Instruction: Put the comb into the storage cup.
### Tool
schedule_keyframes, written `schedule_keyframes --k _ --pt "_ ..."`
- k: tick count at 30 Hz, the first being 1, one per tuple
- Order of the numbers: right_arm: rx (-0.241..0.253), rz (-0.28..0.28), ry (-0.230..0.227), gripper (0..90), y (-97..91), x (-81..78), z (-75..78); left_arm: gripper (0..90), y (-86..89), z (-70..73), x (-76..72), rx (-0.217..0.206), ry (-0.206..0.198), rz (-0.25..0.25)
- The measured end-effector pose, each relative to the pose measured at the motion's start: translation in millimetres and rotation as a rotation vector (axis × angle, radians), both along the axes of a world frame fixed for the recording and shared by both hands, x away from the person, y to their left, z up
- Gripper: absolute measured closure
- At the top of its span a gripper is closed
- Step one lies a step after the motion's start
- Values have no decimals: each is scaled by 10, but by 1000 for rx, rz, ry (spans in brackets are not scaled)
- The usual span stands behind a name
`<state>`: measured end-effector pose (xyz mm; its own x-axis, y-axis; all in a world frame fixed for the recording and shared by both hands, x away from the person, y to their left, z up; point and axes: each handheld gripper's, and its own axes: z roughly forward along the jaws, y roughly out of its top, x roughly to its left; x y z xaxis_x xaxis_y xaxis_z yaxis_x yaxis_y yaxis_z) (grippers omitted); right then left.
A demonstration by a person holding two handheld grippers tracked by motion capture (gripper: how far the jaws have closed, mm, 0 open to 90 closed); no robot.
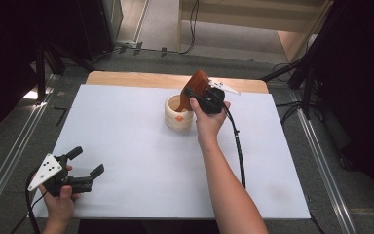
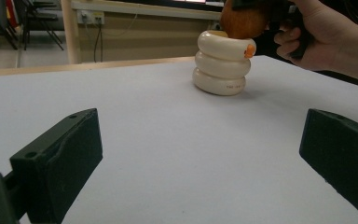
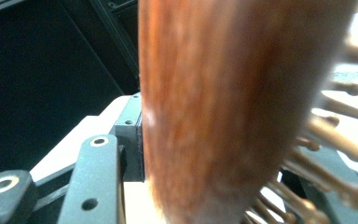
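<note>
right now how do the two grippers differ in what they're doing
The right gripper is shut on a reddish wooden hairbrush, held up over the cream ringed holder at the far side of the table; the left gripper holds nothing, its jaws spread wide. The right one is raised above the holder, the left sits low near the table's near-left corner. Both are black, two-jawed and hand-held.

reddish-brown wooden hairbrush [image 1: 198, 84] with tan round-tipped bristles [image 3: 335, 140], cream ribbed three-ring holder [image 1: 178, 117] with small orange dot [image 1: 179, 117], white sheet over light wood surface [image 1: 126, 141], black tongs [image 1: 82, 168], grey three-cornered plate with black dots [image 1: 46, 169], dark grey floor [image 1: 321, 161]
</note>
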<state>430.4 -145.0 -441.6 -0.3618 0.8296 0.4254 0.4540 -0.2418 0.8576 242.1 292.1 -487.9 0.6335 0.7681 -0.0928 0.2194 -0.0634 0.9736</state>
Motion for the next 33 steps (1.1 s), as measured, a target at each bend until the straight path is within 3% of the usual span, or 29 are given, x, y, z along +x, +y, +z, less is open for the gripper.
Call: schedule_keyframes --k 13,17,24,28,33 --pt "-13 -6 27 383 -87 12 11 0 3 0 -1 -5 -1 1" --pt "-40 7 40 311 -134 15 15 0 4 0 0 -7 -1 2" --pt "-91 50 23 142 -177 -24 64 0 0 0 -1 0 0 3" --pt "-122 48 35 113 -182 -45 77 0 -1 -1 -1 0 -1 3" --pt "-153 52 15 81 -198 -91 105 0 -2 -1 -1 0 -1 2"
